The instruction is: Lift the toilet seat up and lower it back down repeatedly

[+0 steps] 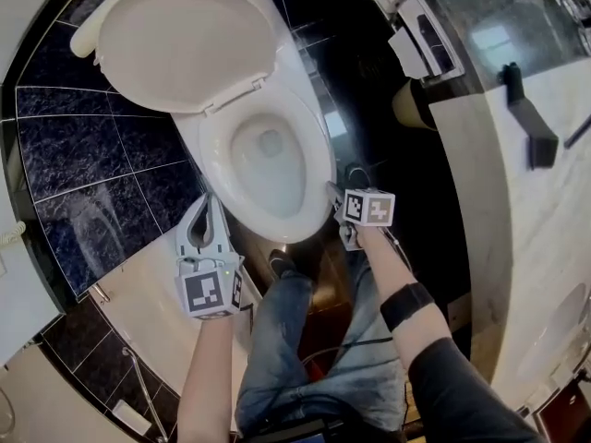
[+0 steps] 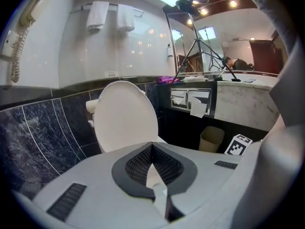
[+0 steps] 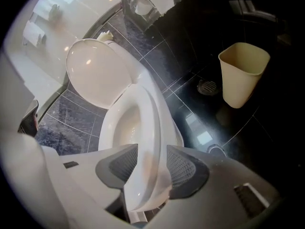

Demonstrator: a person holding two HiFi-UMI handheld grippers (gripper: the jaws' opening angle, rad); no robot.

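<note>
The white toilet has its lid [image 1: 185, 44] standing up against the wall. Its seat [image 1: 314, 155] lies low over the bowl; I cannot tell whether it rests on the rim. My right gripper [image 1: 334, 197] is at the seat's front right edge. In the right gripper view the seat [image 3: 152, 123] fills the gap between both pads, with the right gripper [image 3: 151, 175] shut on it. My left gripper [image 1: 210, 206] hangs left of the bowl, clear of it. In its own view the left gripper [image 2: 152, 149] has its pads meeting at the tips around nothing, facing the lid [image 2: 126, 116].
A beige waste bin [image 1: 411, 104] stands on the dark tiled floor right of the toilet, beside a floor drain [image 3: 208, 86]. A marble counter [image 1: 545, 247] runs along the right. Paper holders [image 1: 420, 40] hang on the counter's side. The person's legs and shoe [image 1: 282, 264] are just before the bowl.
</note>
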